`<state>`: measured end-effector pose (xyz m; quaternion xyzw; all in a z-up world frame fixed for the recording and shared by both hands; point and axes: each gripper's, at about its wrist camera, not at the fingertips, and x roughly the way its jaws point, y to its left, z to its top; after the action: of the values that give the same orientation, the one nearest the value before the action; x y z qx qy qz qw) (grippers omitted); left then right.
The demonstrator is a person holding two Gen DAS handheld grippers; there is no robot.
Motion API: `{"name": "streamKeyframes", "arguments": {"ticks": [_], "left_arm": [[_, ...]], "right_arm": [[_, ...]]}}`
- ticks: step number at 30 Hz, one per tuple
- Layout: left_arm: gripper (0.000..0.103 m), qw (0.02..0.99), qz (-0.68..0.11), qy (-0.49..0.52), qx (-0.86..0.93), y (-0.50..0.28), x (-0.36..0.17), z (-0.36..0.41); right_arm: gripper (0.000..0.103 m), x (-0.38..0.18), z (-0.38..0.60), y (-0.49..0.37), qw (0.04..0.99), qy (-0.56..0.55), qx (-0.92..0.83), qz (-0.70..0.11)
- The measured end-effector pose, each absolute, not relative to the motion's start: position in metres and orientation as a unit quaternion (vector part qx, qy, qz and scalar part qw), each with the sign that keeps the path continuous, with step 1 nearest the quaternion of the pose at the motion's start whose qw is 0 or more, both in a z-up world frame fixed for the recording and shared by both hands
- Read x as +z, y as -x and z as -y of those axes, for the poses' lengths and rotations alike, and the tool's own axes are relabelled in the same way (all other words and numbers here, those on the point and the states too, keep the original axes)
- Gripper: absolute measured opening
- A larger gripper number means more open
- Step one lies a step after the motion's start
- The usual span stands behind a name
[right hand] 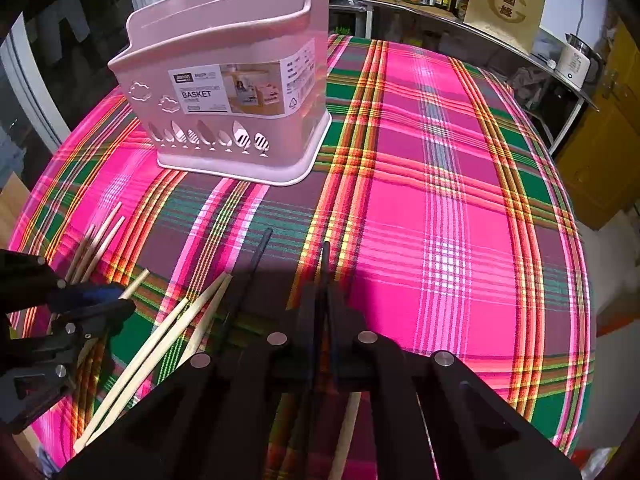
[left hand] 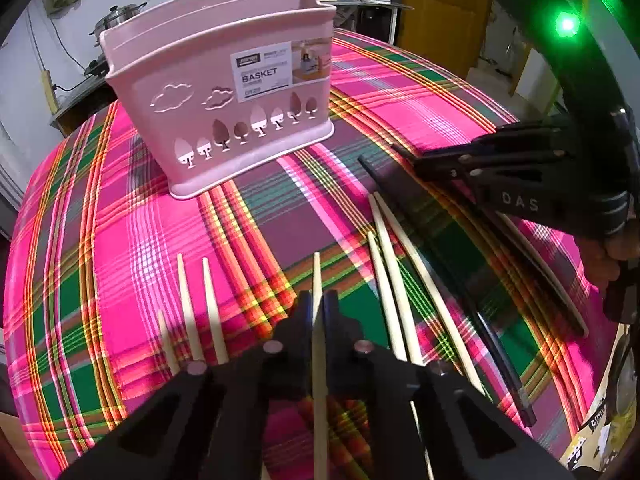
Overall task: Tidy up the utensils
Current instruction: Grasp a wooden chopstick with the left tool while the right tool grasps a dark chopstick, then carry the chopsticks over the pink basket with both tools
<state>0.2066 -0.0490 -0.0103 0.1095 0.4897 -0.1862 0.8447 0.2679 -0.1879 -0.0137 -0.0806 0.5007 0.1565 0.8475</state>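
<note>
These chopsticks are light, stiff and a bit slick, so I'd pinch mid-shaft or they'll swivel. My left tongs (left hand: 318,308) are clamped on a pale chopstick (left hand: 317,276), and my right tongs (right hand: 325,292) are shut on a black chopstick (right hand: 326,256). The rest lie on the table (right hand: 440,200) around 6 o'clock from the pink basket (left hand: 224,92).

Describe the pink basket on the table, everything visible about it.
The pink basket looks like glossy moulded plastic, with a raised back wall and a lower curved front rim. Cloud and tree cut-outs pierce its front, and a retail label reading BASKET is stuck there. It stands upright on the plaid tablecloth, beyond the chopsticks. Nothing shows above its rim; no gripper touches it.
</note>
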Motion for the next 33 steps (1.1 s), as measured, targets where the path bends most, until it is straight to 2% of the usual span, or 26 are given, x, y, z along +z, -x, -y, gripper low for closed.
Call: {"name": "streamKeyframes", "arguments": {"ticks": [8,24,33], "left_arm": [[0.006,0.851,-0.481,-0.091,-0.190,-0.209,0.005,0.039],[0.006,0.904,-0.384,-0.048,-0.183,-0.193,0.105,0.010],[0.006,0.916,-0.357,-0.037,-0.178,-0.181,0.128,0.003]], "right_arm": [[0.004,0.017,0.182,-0.250,0.867,0.065,0.177,-0.462],[0.004,0.109,0.192,-0.222,0.912,0.023,0.196,-0.360],[0.004,0.142,0.202,-0.200,0.927,0.013,0.197,-0.321]]}}
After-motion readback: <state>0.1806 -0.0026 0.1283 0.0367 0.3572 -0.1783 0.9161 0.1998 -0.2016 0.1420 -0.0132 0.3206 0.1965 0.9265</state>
